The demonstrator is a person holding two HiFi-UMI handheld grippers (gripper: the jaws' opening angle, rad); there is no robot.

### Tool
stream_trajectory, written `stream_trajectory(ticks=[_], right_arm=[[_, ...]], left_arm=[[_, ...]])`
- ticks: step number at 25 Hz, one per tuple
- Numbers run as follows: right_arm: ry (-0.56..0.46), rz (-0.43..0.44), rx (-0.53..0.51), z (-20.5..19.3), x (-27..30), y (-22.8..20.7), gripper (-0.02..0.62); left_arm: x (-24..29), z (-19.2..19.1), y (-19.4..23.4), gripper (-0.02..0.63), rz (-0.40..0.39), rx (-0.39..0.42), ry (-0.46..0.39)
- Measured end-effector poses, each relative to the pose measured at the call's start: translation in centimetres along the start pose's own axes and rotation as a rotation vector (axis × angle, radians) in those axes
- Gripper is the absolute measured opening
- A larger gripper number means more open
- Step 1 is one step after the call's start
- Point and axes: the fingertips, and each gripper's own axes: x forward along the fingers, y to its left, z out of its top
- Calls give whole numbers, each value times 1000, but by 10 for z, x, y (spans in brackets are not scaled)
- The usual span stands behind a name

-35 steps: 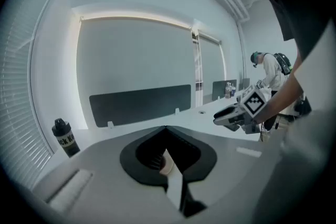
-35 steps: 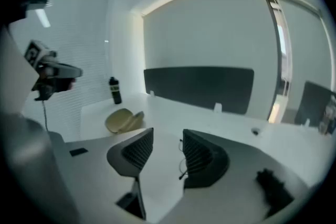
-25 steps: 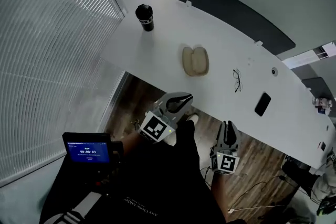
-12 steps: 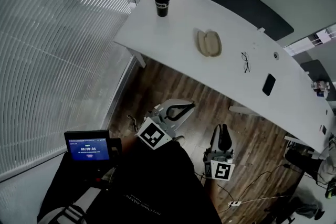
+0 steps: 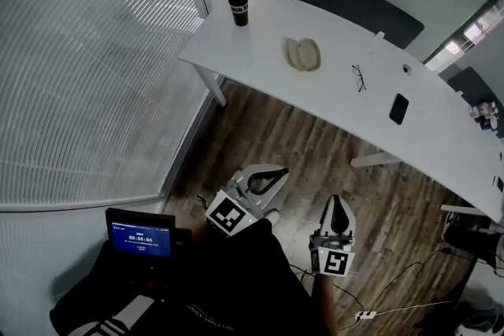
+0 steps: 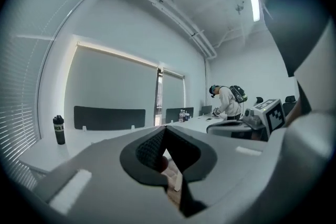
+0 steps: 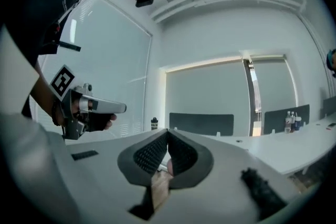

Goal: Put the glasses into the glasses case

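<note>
Up at twelve o'clock in your head view, the white worktop [image 5: 260, 63] carries the glasses case [image 5: 303, 54], which lies open with its two halves side by side. The glasses [image 5: 359, 77] lie bare on the worktop at about four o'clock from the case, near it but not touching, so they are outside it. A black cup [image 5: 238, 8] stands upright at ten o'clock from the case, and a dark phone [image 5: 399, 108] lies flat at four o'clock from the glasses. You stand well apart from the worktop, with both tools over the wooden floor [image 5: 315, 145]. Your left hand-held gripper [image 5: 277, 172] points toward one o'clock; in the left gripper view [image 6: 165, 128] its jaws meet at the tips with nothing between them. Your right hand-held gripper [image 5: 334, 202] points toward twelve o'clock, and the right gripper view [image 7: 168, 132] shows its jaws pressed together and empty too. Window blinds [image 5: 87, 67] fill the nine o'clock side, and a small lit screen [image 5: 142, 233] sits at seven o'clock beside you. In the left gripper view another person [image 6: 227, 102] stands bent over the far end of the worktop.
</note>
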Motion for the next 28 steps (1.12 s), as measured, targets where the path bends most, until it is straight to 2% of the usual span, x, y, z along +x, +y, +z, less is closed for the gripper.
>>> stream_trajectory(ticks=[3,7,11,17,22,25,28], right_arm=[[-43,-11,-11,9,-24,-12,9],[-84,-76,32,16,-28,-26,8],[-126,-102,57,34,-32,-26,8],[-127,-84,66,34,-31,-25,8],[-135,-65,94,33,-28,-24,8],[-108,-52,74,34,-32,-26,8],[-80,-96,114,38,5,-27,8]], left_arm=[[-10,0,-26,6,-23,2,-3],[-9,-3,-18,6,-27,-92,-9],[-5,16,-18,6,-59,-90,-45],[-7,16,-13,6,-63,-119,-82],[-12,3,-6,6,-46,-109,-70],[-10,-1,-12,6,-51,-113,-58],[2,-5,23,6,-99,-126,-52]])
